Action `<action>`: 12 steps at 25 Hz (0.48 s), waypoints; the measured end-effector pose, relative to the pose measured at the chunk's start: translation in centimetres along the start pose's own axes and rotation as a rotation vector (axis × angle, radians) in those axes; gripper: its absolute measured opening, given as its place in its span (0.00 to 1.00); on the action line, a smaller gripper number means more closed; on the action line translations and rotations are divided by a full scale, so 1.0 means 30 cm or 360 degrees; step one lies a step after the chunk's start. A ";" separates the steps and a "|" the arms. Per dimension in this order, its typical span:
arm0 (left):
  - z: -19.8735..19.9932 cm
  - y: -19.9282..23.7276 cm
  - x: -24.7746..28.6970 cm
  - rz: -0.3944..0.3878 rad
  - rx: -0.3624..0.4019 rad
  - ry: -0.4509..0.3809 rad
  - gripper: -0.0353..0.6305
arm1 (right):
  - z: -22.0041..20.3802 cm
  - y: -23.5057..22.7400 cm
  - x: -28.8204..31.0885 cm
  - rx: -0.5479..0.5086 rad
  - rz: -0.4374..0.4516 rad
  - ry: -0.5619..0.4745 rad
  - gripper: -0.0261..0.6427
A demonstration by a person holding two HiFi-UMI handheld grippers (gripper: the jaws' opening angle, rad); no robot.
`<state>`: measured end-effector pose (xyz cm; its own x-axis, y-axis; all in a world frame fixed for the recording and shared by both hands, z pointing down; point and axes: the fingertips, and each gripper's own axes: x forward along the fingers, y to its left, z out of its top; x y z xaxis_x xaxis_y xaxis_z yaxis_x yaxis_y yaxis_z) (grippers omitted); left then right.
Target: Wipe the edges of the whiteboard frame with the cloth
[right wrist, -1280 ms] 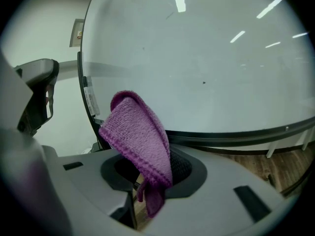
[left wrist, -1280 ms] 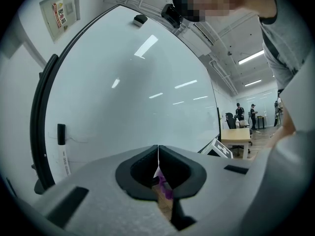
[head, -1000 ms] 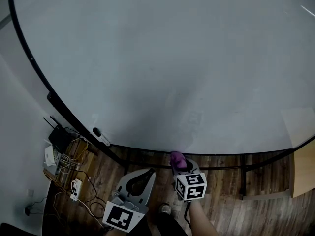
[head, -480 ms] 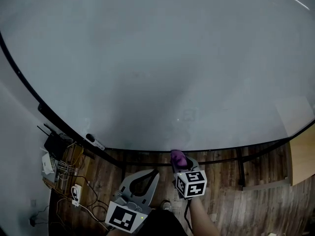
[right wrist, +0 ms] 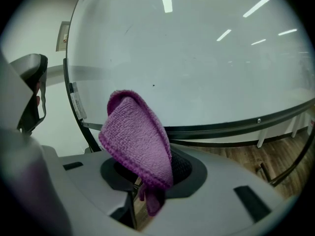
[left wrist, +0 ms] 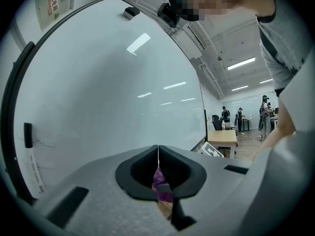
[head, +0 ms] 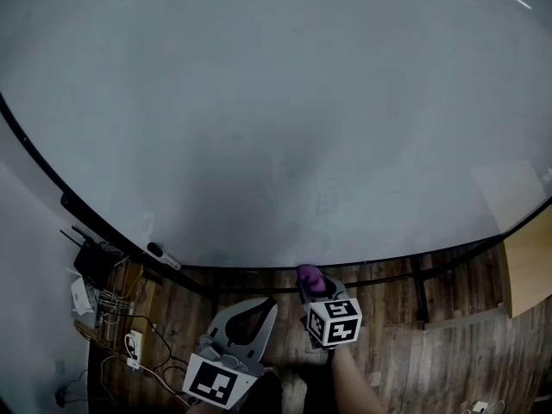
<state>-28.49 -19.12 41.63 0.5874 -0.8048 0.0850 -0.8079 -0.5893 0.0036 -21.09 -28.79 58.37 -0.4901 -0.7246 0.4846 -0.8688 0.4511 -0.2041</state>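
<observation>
Purple cloth (right wrist: 140, 141) stands folded in the clamped jaws of the right gripper (head: 312, 287), at the lower centre of the head view. It is just below the dark bottom edge of the whiteboard frame (head: 379, 260). Beside it the left gripper (head: 261, 304) has its jaws pressed together on nothing. A marker (head: 162, 255) sits by the frame at lower left.

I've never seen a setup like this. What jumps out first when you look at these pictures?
The huge whiteboard fills nearly the whole head view, its dark frame curving along the bottom. Just below that edge, the right gripper is clamped on a bright purple cloth, the only strong colour here. The left gripper hangs beside it, jaws closed on nothing.
</observation>
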 end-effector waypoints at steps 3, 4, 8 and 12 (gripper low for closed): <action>0.007 -0.002 0.022 0.0037 0.0005 -0.0012 0.08 | -0.004 -0.003 0.001 -0.0007 0.0025 0.0010 0.21; 0.009 -0.008 0.033 0.0051 0.0002 -0.0014 0.08 | -0.006 -0.009 0.000 -0.0010 0.0030 0.0014 0.21; 0.018 -0.047 0.083 0.0091 -0.0016 -0.0020 0.08 | -0.009 -0.046 -0.008 -0.0018 0.0049 0.0024 0.21; 0.021 -0.115 0.135 0.0118 0.0004 -0.0005 0.08 | -0.010 -0.110 -0.030 -0.0049 0.0073 0.0030 0.21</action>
<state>-23.30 -20.39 41.33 0.5262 -0.8464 0.0817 -0.8491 -0.5283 -0.0052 -17.75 -29.46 58.86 -0.5279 -0.6930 0.4910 -0.8426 0.4998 -0.2005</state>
